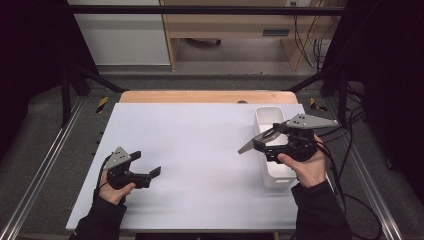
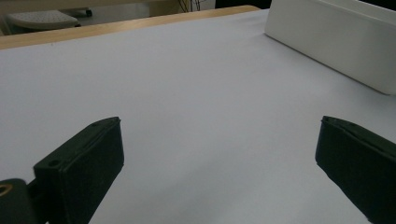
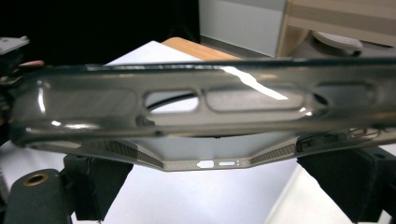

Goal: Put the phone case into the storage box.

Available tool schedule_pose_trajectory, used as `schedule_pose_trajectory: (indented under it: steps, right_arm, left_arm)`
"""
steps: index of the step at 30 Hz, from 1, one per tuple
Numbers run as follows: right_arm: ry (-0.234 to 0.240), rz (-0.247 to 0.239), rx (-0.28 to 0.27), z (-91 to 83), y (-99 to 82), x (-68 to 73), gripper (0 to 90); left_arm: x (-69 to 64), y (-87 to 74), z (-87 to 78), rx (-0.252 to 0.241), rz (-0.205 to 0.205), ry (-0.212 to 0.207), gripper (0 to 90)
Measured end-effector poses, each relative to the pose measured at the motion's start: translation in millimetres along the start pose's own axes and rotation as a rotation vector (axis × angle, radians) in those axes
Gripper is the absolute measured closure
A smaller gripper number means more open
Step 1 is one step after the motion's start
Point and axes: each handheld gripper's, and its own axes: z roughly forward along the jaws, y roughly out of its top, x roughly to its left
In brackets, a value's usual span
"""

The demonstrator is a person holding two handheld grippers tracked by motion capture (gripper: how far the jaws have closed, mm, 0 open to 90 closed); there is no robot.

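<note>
My right gripper (image 1: 266, 141) hangs over the near half of a long white bin (image 1: 278, 176) at the table's right side. It is shut on a smoky translucent phone case (image 1: 248, 146) that sticks out to the left past the bin's rim. In the right gripper view the case (image 3: 196, 112) stretches edge-on across the frame, with its port cut-outs at the bottom, and both jaws of my right gripper (image 3: 219, 186) press on its lower corners. My left gripper (image 1: 147, 164) rests low over the white table top (image 1: 200, 145) at the front left, open and empty, jaws wide apart in its own view (image 2: 219, 163).
The white bin (image 2: 327, 42) lies ahead and to the right of the left gripper. A wooden edge (image 1: 205, 96) borders the table's far side. Black frame struts and cables run along the right. Shelving stands beyond the table.
</note>
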Motion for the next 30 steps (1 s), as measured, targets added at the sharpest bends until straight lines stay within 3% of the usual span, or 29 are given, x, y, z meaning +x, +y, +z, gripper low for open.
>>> schedule_pose_trajectory:
  steps: [6, 17, 30]
  right_arm:
    - [-0.069, 0.026, 0.017, -2.5, 12.6, -7.5, 12.0]
    - [-0.24, 0.071, 0.074, 7.7, 22.9, -26.2, 12.0]
    - [-0.366, 0.113, 0.097, 25.6, 29.7, -51.2, 11.9]
  left_arm:
    - [1.8, -2.2, 0.9, 0.017, -0.005, -0.004, 0.5]
    - [3.6, -3.6, 0.8, 0.021, -0.007, 0.002, 0.7]
    - [4.5, -4.1, 1.3, 0.024, -0.006, 0.002, 0.8]
